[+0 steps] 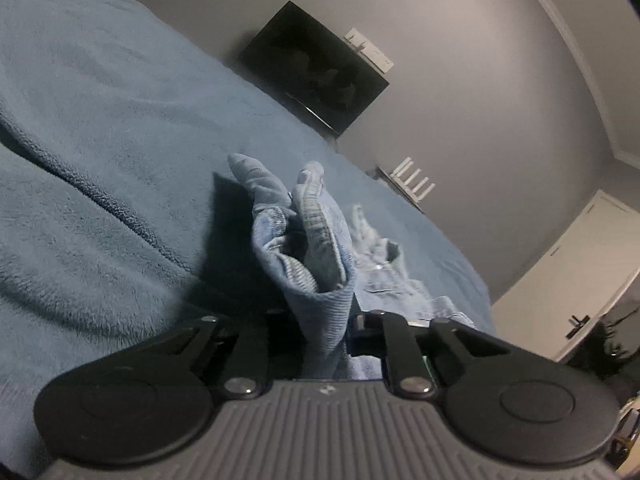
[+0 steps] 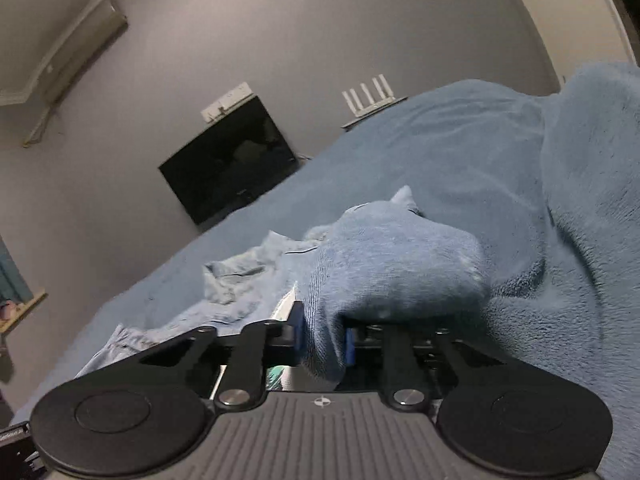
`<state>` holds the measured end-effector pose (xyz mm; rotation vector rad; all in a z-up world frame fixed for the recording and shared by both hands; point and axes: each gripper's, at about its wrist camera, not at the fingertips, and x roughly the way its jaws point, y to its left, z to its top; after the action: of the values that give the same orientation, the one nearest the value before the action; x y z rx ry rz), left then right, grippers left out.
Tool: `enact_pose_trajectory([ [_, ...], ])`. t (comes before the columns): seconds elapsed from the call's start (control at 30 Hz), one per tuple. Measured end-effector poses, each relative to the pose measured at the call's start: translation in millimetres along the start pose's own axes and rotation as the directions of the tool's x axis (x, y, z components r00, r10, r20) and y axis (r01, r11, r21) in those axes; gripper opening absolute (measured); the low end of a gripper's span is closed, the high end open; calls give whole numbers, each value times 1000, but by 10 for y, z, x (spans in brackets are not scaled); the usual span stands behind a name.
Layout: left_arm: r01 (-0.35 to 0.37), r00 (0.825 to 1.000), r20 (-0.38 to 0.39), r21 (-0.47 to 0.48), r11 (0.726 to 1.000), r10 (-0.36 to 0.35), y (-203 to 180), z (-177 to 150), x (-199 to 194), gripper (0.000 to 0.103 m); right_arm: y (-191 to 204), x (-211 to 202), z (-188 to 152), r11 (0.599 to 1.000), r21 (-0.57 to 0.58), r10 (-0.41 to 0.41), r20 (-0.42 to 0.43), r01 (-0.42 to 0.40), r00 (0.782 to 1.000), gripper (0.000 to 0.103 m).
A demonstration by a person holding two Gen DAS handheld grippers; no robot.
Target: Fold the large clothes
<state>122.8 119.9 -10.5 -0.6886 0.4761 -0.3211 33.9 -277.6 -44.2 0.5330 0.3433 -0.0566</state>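
A: Black two-finger left gripper fills the bottom of its wrist view, grey ribbed housing below it. State?

B: Clenched on a fold of the light blue denim garment. The cloth stands up in a bunched ridge straight out of the jaws, stitched hem edge visible on top.

A: Right gripper?

B: Same story, clamped on another bunch of the same denim garment. Blue pads press the cloth from both sides; the fabric humps over the fingers and hides the tips.

A: Where's the rest of the garment?

B: Spread on the fuzzy blue fleece blanket that covers the bed. In the left view it trails away to the right of the lifted ridge, a metal button showing. In the right view it lies crumpled to the left of the grip, toward the blanket's near edge.

A: Blanket itself?

B: Rumpled; a thick raised fold runs along its left side in the left view, and a big mound sits at the right in the right view.

A: Background?

B: Black flat screen on the grey wall beyond the far edge of the bed, white router with four antennas beside it, white door at right in the left view.
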Motion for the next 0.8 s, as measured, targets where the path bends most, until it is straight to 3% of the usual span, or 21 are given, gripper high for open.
enact_pose_trajectory([
  [0.23, -10, 1000, -17, -5, 1000, 10, -92, -3, -469, 8, -28, -462, 96, 999, 3, 50, -20, -50, 999, 15],
  [0.4, -42, 998, -44, 6, 999, 42, -101, 41, -917, 3, -33, -888, -16, 996, -30, 79, -94, -82, 992, 14],
  [0.5, -68, 993, -96, -20, 997, 66, -16, -16, -1178, 3, -64, -1144, -60, 995, -24, 89, -132, -93, 987, 12],
  [0.6, -132, 977, -163, 45, 990, 138, -25, -61, -1277, 3, -110, -1322, -90, 998, -35, 52, -144, -57, 988, 9],
  [0.7, -132, 973, -172, 121, 984, 151, -166, -69, -1207, 8, -232, -1190, -53, 999, 37, 21, -192, -14, 981, 21],
  [0.77, -178, 957, -194, 188, 966, 215, -224, -106, -1086, 28, -309, -1098, -87, 997, 72, 10, -220, 6, 975, 37],
  [0.8, -191, 950, -206, 210, 959, 235, -231, -164, -1084, 31, -312, -1042, -95, 996, 88, 5, -236, 16, 972, 44],
])
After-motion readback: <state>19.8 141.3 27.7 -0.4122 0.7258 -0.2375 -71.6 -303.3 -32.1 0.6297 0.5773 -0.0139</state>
